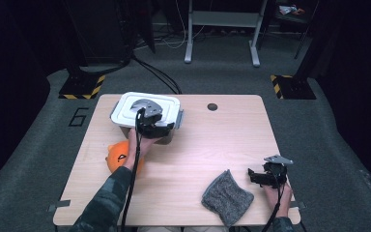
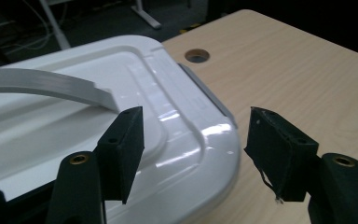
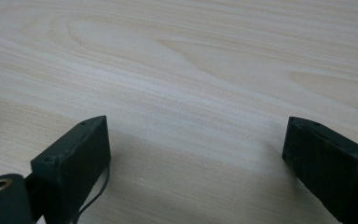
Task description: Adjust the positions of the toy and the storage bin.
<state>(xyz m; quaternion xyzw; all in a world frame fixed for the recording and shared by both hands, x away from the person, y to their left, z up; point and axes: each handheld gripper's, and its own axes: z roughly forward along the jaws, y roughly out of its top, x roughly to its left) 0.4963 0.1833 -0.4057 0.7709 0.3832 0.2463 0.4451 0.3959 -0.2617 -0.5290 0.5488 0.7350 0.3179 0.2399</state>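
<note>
The left gripper (image 2: 193, 154) hung over the white box's (image 1: 125, 110) near right corner, jaws half apart, holding nothing; the right gripper (image 3: 196, 163) stood wide, far off.

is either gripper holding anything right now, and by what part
Nothing is held. The left gripper straddles the white lid's corner, jaws apart; the right gripper is open.
</note>
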